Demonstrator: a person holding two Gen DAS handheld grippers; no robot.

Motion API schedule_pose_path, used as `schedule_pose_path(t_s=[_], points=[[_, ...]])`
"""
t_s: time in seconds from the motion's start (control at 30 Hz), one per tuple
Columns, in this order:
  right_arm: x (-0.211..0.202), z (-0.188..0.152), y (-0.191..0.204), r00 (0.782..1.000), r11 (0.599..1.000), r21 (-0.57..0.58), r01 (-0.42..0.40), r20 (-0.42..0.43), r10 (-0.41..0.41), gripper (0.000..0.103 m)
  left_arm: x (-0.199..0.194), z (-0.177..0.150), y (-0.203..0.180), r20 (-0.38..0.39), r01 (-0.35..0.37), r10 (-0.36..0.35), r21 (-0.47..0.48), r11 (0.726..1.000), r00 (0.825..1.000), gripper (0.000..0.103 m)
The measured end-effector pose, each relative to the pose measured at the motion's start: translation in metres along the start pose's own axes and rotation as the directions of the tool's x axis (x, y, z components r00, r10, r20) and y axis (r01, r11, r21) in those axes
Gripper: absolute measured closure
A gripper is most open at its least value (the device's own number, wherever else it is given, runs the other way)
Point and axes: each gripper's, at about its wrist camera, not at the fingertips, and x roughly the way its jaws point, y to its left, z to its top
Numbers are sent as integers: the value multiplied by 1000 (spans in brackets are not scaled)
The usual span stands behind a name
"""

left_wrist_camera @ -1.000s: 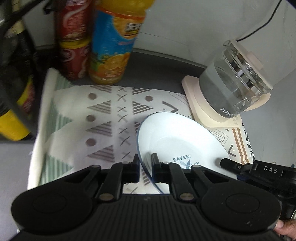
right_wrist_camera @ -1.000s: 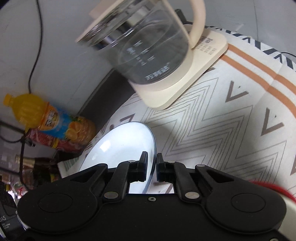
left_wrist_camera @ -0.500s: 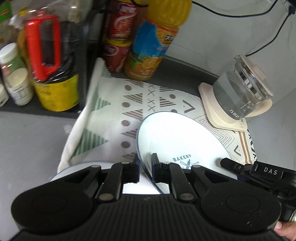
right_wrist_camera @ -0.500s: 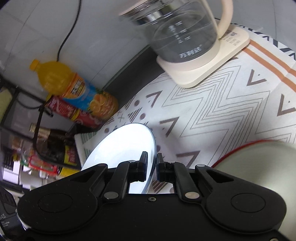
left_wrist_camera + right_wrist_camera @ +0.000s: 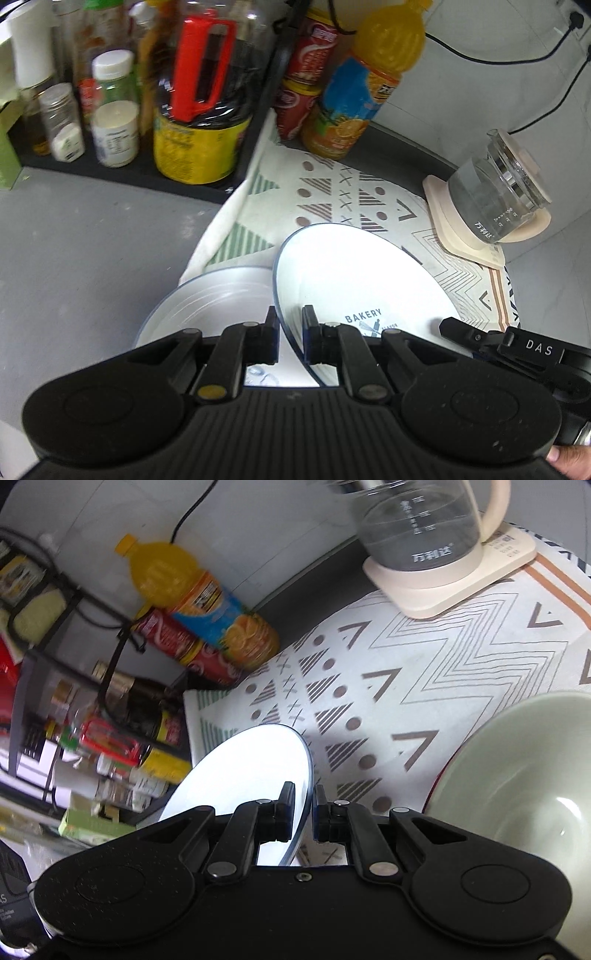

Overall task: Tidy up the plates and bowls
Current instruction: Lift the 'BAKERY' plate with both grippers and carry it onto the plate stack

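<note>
On the grey counter (image 5: pixel 85 236), a patterned cloth (image 5: pixel 436 672) runs from the bottle rack to the glass kettle (image 5: pixel 495 199). You hold both tools level: your left gripper (image 5: pixel 290 334) and right gripper (image 5: pixel 303 814) are each clamped on opposite rims of the tilted white plate (image 5: pixel 354 280), above a second plate (image 5: pixel 207 302) at the cloth's near-left corner.

Two plates (image 5: pixel 354 280) (image 5: pixel 207 306), one bowl (image 5: pixel 517 771), one kettle (image 5: pixel 495 199).

white BAKERY plate (image 5: pixel 354 280), tilted, lifted
</note>
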Motion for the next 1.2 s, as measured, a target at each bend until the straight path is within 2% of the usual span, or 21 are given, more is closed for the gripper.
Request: schedule_pose_path(t_s=[0.23, 0.47, 0.73, 1.2], points=[[-1, -20, 13, 999, 998, -54, -20, -29, 18, 93, -19, -18, 20, 15, -13, 14, -39, 999, 1000, 93], [0, -44, 35, 999, 984, -178, -3, -48, -6, 93, -27, -37, 38, 25, -32, 33, -52, 998, 999, 93], [2, -65, 46, 997, 960, -279, 31, -58, -49, 93, -18, -59, 54, -21, -36, 35, -81, 996, 999, 92], [11, -79, 40, 990, 946, -302, 118, -42, -137, 94, 4, -66, 57, -86, -13, 7, -71, 997, 996, 91]])
